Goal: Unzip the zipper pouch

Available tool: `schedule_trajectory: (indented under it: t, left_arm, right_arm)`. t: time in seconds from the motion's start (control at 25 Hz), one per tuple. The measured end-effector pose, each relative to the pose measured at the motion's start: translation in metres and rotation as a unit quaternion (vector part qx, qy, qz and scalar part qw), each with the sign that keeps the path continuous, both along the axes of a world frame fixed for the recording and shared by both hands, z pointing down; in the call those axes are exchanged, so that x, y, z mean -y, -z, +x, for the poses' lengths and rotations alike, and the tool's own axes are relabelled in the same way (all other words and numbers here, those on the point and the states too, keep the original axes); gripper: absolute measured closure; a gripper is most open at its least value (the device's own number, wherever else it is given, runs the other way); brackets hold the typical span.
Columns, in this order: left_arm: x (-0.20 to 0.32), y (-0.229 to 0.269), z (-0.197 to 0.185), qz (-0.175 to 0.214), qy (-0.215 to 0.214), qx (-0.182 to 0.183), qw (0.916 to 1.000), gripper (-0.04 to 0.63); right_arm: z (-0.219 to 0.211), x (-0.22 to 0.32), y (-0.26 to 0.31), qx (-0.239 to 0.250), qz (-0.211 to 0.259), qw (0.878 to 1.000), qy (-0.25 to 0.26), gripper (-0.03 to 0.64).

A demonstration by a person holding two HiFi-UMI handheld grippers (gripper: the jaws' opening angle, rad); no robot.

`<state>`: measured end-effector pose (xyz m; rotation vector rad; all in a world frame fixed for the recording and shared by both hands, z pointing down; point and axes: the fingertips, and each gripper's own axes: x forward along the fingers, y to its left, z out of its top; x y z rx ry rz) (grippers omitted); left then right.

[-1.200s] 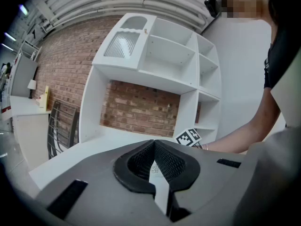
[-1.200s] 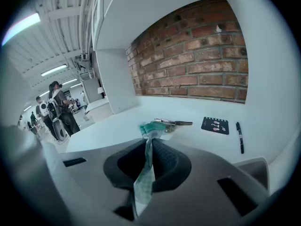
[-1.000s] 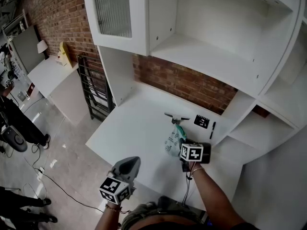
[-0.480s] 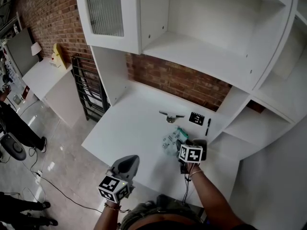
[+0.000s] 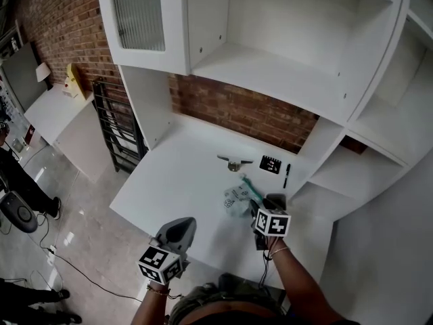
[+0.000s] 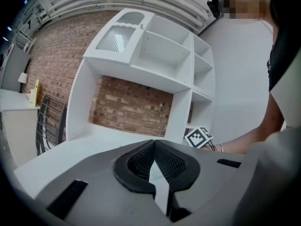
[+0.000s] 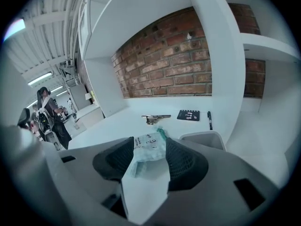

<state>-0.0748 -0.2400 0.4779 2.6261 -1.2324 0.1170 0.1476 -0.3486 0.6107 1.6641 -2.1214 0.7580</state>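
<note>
Between the opening jaws of my right tool [image 7: 151, 144], the zipper pouch [image 5: 236, 198] lies loose on the white worktop [image 5: 179, 175]. My left tool [image 6: 154, 144] is clenched shut on nothing.

The pouch [image 5: 237, 198] looks like thin, crinkled plastic. The desk [image 5: 177, 181] under it is smooth matt white, and the brick wall [image 5: 230, 110] behind it is rough.

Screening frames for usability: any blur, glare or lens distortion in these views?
Head view: evenly lit, sharp, no glare, zipper pouch small. Left gripper view: heavy fisheye bends the shelving, corners dark. Right gripper view: same fisheye, pouch sharp, background soft.
</note>
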Motion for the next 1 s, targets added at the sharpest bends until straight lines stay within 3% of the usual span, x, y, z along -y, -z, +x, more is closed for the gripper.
schedule_trajectory:
  t: [0.08,0.24,0.36,0.52,1.0]
  left_arm:
    - [0.000,0.000,0.002,0.001,-0.002,-0.001,1.0000,0.594]
    - [0.001,-0.001,0.005,0.003,-0.003,0.002,1.0000,0.594]
    - [0.002,-0.001,0.006,0.007,0.001,0.005,1.0000,0.594]
    - [0.006,0.001,0.006,0.014,0.011,0.013,0.9998,0.594]
    - [0.013,0.018,0.007,0.042,0.040,0.011,0.9983,0.594]
  right_arm:
    - [0.003,-0.005,0.007,0.004,0.012,1.000,0.000,0.412]
    - [0.003,-0.017,0.037,0.008,0.057,0.998,0.012,0.495]
    - [0.003,-0.030,0.062,-0.003,0.099,0.995,0.025,0.566]
    - [0.000,-0.048,0.095,-0.030,0.159,0.986,0.039,0.610]
    - [-0.003,-0.085,0.146,-0.026,0.239,0.970,0.033,0.615]
